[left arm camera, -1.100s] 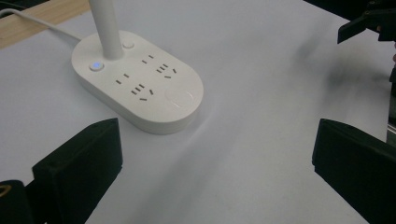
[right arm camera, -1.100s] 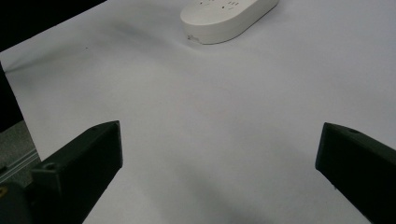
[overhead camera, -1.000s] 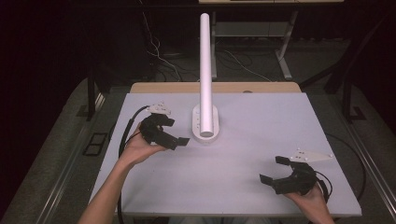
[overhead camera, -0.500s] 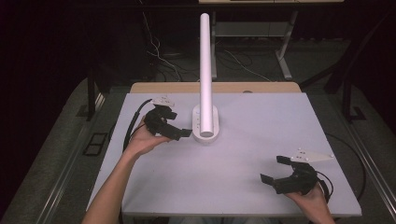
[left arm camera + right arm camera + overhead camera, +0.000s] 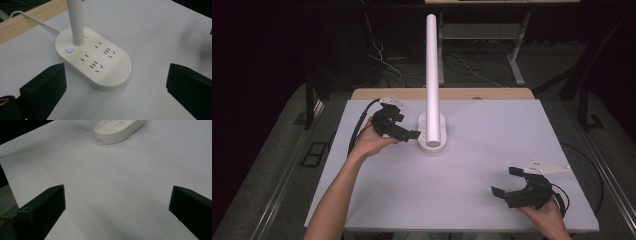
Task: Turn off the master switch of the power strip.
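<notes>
Left gripper (image 5: 412, 134), jaws apart, hovers just beside the smooth white oval plastic socket base (image 5: 100, 62) with its upright round post (image 5: 432, 75); right gripper (image 5: 507, 182), jaws apart, sits near-right over the matte white table (image 5: 492, 135).

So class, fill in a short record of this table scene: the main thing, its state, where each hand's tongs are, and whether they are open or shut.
main thing: lamp, white, upright pole on an oval base
base: sockets on top, one button lit blue, cord leading off
left tongs: open, beside the base, apart from it
right tongs: open, near the table's front right, holding nothing
</notes>
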Demonstrator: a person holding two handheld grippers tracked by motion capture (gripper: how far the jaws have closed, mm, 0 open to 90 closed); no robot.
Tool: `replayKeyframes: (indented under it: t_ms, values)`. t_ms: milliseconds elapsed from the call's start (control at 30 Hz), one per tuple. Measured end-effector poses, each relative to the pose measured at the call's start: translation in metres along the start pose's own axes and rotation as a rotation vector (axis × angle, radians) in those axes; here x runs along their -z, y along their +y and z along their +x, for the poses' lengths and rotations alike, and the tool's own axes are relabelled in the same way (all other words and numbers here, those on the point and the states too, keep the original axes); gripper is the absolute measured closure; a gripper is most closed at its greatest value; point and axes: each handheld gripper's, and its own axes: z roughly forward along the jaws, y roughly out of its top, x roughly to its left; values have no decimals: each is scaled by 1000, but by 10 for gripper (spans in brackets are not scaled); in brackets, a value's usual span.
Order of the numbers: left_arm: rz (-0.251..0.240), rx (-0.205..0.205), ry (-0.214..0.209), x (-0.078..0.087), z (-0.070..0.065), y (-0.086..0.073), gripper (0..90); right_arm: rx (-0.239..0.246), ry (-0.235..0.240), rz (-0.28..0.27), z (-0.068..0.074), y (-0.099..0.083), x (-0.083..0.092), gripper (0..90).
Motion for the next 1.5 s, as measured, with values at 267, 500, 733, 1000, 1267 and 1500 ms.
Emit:
replayKeyframes:
  t_ms: [267,500,733,1000,1267,1500]
  values:
    - [8,6,11,-9,11,4,28,3,0,2,0,0,0,2]
    - [15,16,11,-17,20,7,36,4,-2,5,0,0,-1,1]
    - [13,37,17,-26,26,11,42,1,-2,10,0,0,-1,1]
    - [-6,70,29,-33,35,15,69,0,-3,9,0,0,0,1]
    - [-40,105,55,-36,46,16,137,2,-3,9,0,0,0,2]
    - [-64,156,64,-41,53,18,177,9,-1,14,0,0,-1,2]
